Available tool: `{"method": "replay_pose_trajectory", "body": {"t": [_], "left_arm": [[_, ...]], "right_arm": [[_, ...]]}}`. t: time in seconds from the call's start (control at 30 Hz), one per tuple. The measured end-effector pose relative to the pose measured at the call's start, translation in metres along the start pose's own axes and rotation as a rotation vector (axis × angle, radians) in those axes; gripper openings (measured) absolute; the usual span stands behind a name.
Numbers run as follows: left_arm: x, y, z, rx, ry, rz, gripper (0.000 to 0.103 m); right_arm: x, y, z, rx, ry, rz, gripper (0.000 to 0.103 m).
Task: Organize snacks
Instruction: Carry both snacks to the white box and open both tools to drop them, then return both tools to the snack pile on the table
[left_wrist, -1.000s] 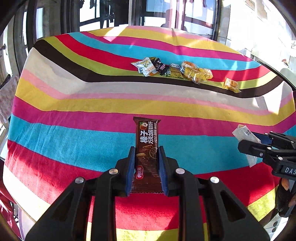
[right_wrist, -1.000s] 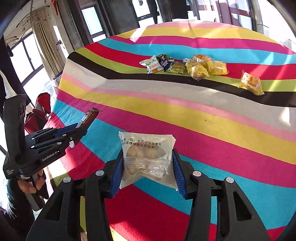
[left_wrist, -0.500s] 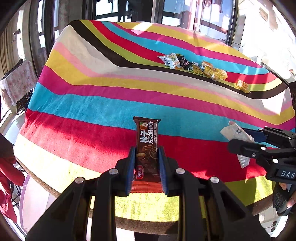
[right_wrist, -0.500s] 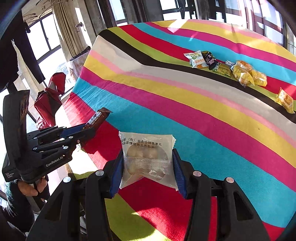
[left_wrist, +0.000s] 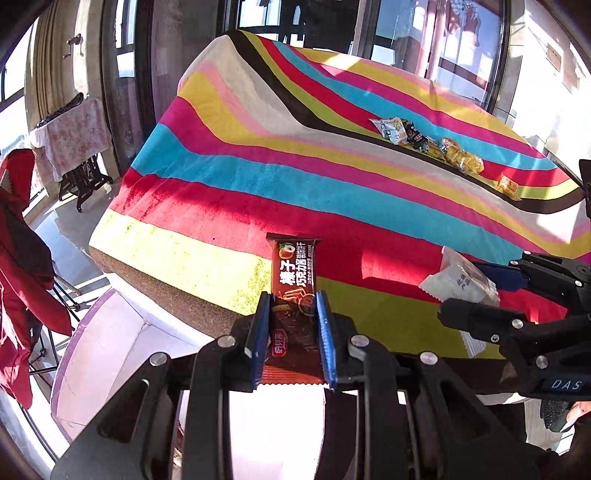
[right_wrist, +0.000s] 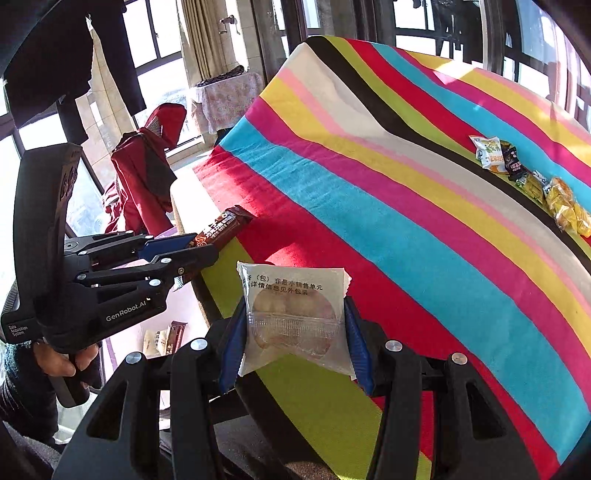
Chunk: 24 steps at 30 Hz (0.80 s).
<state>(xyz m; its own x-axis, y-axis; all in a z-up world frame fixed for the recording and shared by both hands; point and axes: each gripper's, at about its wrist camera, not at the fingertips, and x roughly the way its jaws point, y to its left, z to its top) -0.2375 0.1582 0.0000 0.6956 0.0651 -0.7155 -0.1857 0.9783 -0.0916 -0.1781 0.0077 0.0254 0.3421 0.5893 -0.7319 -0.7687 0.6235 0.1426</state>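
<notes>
My left gripper (left_wrist: 291, 306) is shut on a brown chocolate bar wrapper (left_wrist: 293, 273) and holds it past the near edge of the striped table (left_wrist: 295, 184), above a white-and-lilac bin (left_wrist: 110, 350). My right gripper (right_wrist: 295, 314) is shut on a clear packet of round biscuits (right_wrist: 293, 314) over the table's near edge. The left gripper also shows in the right wrist view (right_wrist: 199, 247), and the right gripper in the left wrist view (left_wrist: 476, 291). Several more snacks (left_wrist: 432, 147) lie in a row at the far right of the table.
A red jacket (left_wrist: 22, 266) hangs on a chair at the left. A small cloth-covered stand (left_wrist: 74, 140) is by the window. A few snack packets (right_wrist: 166, 338) lie inside the bin below the table edge.
Both grippers have pulled back from over the table towards its near edge and to the left, each still holding its snack. The bin has come into view under the left gripper.
</notes>
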Motion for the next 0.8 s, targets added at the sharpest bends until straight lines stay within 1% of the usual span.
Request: {"method": "replay_pose_trajectory", "body": {"t": [0.17,0.3,0.43,0.57,0.6,0.63,0.67,0.7,0.73,0.8], "left_arm": [[-0.014,0.025,-0.010,-0.050,0.000,0.039,0.024],[-0.022,0.054,-0.027,-0.121,0.027,0.076,0.024],[-0.025,0.085,-0.048,-0.187,0.066,0.162,0.024],[-0.024,0.113,-0.070,-0.253,0.128,0.239,0.025],[-0.024,0.118,-0.075,-0.265,0.142,0.259,0.028],[-0.025,0.123,-0.078,-0.282,0.148,0.285,0.041],[-0.026,0.128,-0.080,-0.306,0.151,0.315,0.054],[-0.028,0.132,-0.080,-0.331,0.147,0.340,0.083],[-0.031,0.135,-0.079,-0.352,0.130,0.356,0.092],[-0.034,0.136,-0.074,-0.375,0.099,0.373,0.094]], "right_arm": [[0.010,0.037,0.004,-0.115,0.018,0.036,0.048],[0.018,0.068,0.005,-0.210,0.033,0.090,0.049],[0.034,0.102,0.002,-0.308,0.073,0.156,0.049],[0.046,0.133,-0.003,-0.398,0.104,0.255,0.053],[0.047,0.140,-0.006,-0.421,0.105,0.270,0.057],[0.047,0.144,-0.007,-0.437,0.105,0.284,0.067],[0.046,0.148,-0.008,-0.443,0.098,0.296,0.072],[0.044,0.148,-0.008,-0.439,0.087,0.300,0.075],[0.043,0.146,-0.008,-0.431,0.081,0.302,0.076],[0.038,0.138,-0.006,-0.413,0.073,0.284,0.077]]}}
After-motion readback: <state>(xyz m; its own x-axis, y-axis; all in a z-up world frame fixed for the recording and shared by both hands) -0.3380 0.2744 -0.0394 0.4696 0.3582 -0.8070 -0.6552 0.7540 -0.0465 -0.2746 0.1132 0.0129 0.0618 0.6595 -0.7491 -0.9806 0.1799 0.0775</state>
